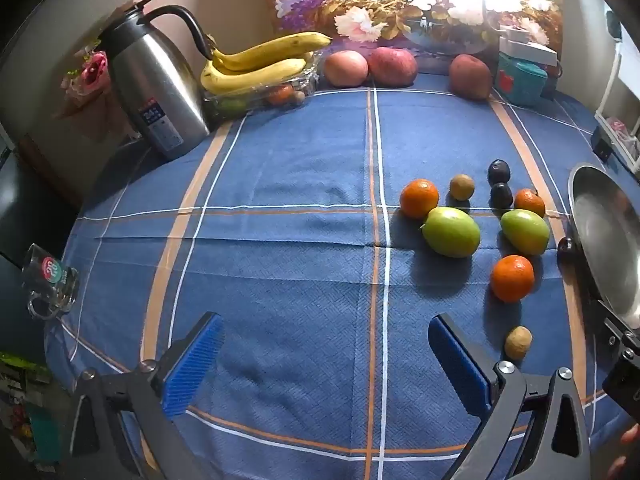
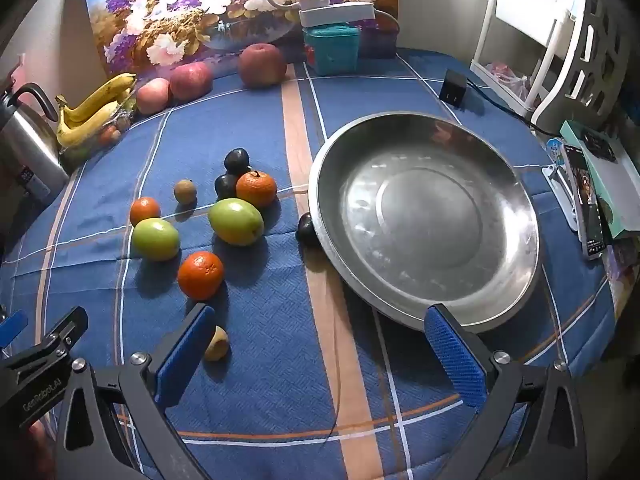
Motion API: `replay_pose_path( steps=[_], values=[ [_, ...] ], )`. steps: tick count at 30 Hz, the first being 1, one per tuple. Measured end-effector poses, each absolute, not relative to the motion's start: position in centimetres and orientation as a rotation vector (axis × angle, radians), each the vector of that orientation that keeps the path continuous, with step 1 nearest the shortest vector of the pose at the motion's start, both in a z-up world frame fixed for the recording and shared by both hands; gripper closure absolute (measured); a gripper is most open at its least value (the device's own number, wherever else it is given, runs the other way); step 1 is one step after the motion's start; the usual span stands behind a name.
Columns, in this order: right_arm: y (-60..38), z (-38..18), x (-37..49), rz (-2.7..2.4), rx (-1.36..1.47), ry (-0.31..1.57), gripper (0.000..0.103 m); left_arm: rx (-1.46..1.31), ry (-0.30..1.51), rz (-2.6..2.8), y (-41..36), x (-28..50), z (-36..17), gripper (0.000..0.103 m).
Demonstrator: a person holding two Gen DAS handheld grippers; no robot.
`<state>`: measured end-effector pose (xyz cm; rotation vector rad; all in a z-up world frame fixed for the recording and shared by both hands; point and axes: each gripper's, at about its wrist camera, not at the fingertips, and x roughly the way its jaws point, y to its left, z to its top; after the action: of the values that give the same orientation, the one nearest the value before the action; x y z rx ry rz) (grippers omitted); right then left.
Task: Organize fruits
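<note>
Loose fruit lies on the blue checked tablecloth: three oranges, the nearest, two green fruits, dark plums, one plum against the bowl, and small brown fruits. An empty steel bowl sits right of them. My left gripper is open and empty above bare cloth, left of the fruit. My right gripper is open and empty, near the bowl's front rim; its left finger stands beside a small brown fruit.
Bananas on a clear tray, three apples and a teal box line the back wall. A steel kettle stands back left, a glass mug at the left edge. A phone and boxes lie right.
</note>
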<state>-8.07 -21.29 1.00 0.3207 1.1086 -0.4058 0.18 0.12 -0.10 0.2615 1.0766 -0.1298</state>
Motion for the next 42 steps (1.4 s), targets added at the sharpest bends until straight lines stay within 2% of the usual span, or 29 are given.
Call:
replay_pose_path(
  steps=[42],
  values=[
    [-21.1,1.2,-8.1,-0.373,0.338,1.093,0.000,0.251,1.072,-0.130,0.4,0.1,0.0,0.000]
  ],
)
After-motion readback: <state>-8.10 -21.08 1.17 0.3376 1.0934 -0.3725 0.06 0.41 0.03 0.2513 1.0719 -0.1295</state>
